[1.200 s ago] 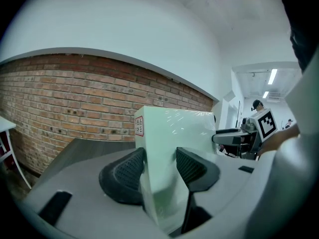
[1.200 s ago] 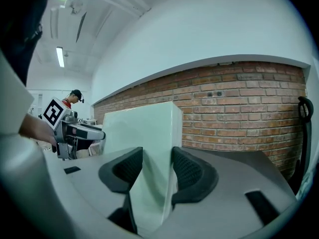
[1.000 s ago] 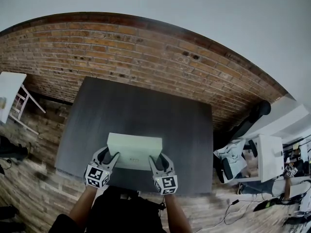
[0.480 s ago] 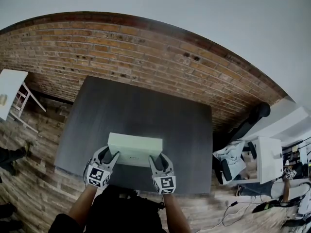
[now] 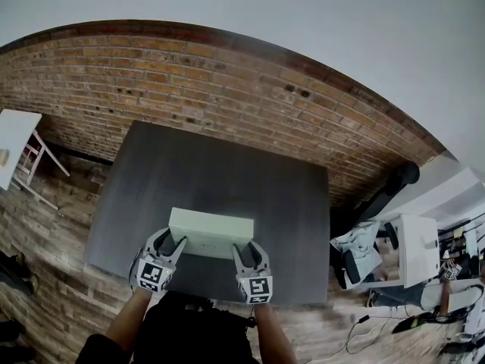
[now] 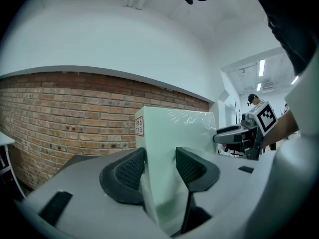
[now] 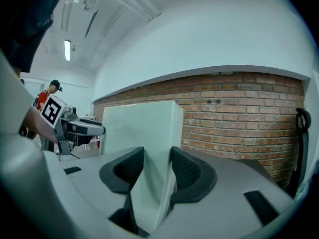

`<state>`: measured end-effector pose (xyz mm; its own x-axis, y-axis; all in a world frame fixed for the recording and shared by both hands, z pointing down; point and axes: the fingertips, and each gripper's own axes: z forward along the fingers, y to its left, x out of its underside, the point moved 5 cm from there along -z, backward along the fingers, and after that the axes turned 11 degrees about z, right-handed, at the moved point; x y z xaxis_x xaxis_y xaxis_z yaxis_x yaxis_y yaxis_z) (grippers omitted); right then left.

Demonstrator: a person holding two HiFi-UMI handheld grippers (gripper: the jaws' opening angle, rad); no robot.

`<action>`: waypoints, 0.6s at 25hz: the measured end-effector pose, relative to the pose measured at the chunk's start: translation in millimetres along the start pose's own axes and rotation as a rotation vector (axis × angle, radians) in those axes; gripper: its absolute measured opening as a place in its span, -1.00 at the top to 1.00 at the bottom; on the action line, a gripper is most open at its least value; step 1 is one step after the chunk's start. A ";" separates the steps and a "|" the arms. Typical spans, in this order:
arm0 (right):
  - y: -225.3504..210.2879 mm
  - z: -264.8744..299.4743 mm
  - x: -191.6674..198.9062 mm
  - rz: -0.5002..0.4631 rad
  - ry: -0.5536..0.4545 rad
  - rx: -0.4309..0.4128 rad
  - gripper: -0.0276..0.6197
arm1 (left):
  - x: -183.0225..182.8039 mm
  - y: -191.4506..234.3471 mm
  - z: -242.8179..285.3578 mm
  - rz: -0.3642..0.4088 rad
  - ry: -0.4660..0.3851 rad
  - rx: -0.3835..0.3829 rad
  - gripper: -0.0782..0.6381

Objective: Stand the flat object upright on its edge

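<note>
A flat pale green box is held over the near part of the dark table, standing steeply on its long edge. My left gripper is shut on the box's left end and my right gripper on its right end. In the left gripper view the box runs between the ribbed pads of the left gripper, which press on both faces. The right gripper view shows the same grip: the box fills the right gripper. Whether the box's lower edge touches the table is hidden.
A brick wall rises behind the table. A small white table stands at the far left. Desks, chairs and cables crowd the right side. A person in a cap stands far off. The table's far half lies beyond the box.
The box's broad face looks shorter from above than a second ago, so it has tipped a little steeper. Both grippers have kept their places and their hold.
</note>
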<state>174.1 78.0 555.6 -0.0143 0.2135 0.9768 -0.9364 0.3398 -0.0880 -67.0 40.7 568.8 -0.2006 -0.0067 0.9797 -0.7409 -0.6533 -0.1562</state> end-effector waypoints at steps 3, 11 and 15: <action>-4.3 2.7 1.7 -0.013 0.002 0.006 0.32 | 3.2 0.3 4.9 -0.001 0.001 0.005 0.17; -8.2 8.5 5.1 -0.022 0.014 0.016 0.33 | 10.0 3.7 12.7 0.000 -0.007 0.006 0.17; -8.9 13.1 4.0 -0.023 0.013 0.010 0.34 | 9.7 7.6 15.3 0.008 -0.006 0.000 0.17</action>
<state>177.8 63.8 562.8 0.0121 0.2177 0.9759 -0.9399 0.3355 -0.0632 -64.7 24.0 579.0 -0.2022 -0.0164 0.9792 -0.7393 -0.6532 -0.1636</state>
